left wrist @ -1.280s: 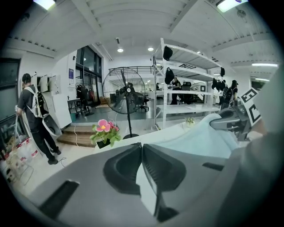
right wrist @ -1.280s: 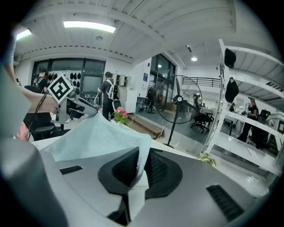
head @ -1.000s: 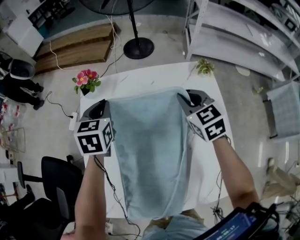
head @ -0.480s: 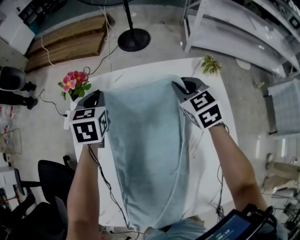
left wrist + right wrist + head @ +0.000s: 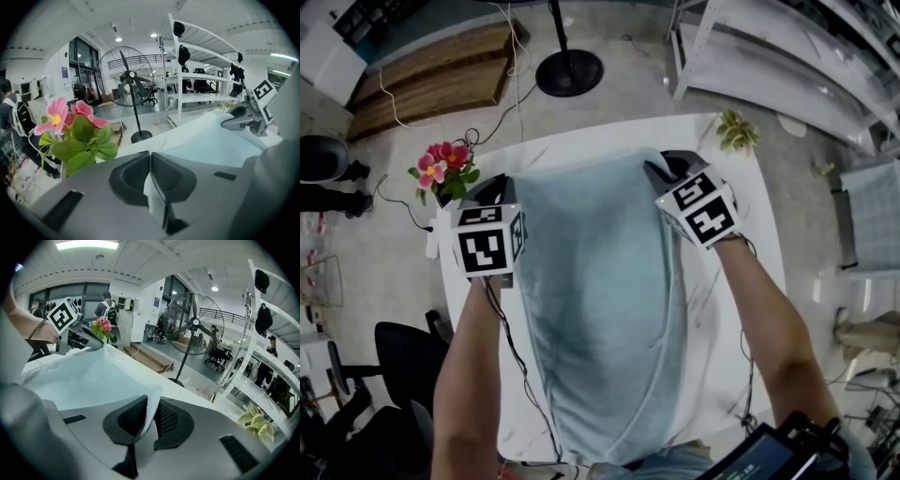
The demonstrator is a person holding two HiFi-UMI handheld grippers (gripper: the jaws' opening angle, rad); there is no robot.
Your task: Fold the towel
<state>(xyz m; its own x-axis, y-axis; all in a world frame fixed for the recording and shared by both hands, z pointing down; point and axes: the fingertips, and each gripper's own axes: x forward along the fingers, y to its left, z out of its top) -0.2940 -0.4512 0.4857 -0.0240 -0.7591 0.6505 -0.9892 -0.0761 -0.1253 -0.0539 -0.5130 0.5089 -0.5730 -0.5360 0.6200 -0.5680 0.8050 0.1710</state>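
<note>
Over the white rectangular table (image 5: 733,309), a pale blue-green terry towel (image 5: 600,309) lies stretched out with its long axis running from the table's far side straight back toward the person. Its near end droops over the near table edge by the person's body, while its far short edge runs crosswise, held just above the tabletop between the two grippers. The left gripper (image 5: 499,187) has its jaws pressed together on the far left corner, a fold of pale cloth squeezed between the dark ribbed pads. The right gripper (image 5: 662,169) pinches the far right corner; its jaws have just been easing apart a little, and the corner of cloth fills the narrow gap between the pads, touching both. Both grippers point away from the person and slope downward, their marker cubes facing up. A small pot of pink flowers (image 5: 441,169) stands just beside the left gripper at the table's left edge, and a small green plant (image 5: 737,129) sits near the far right corner.
</note>
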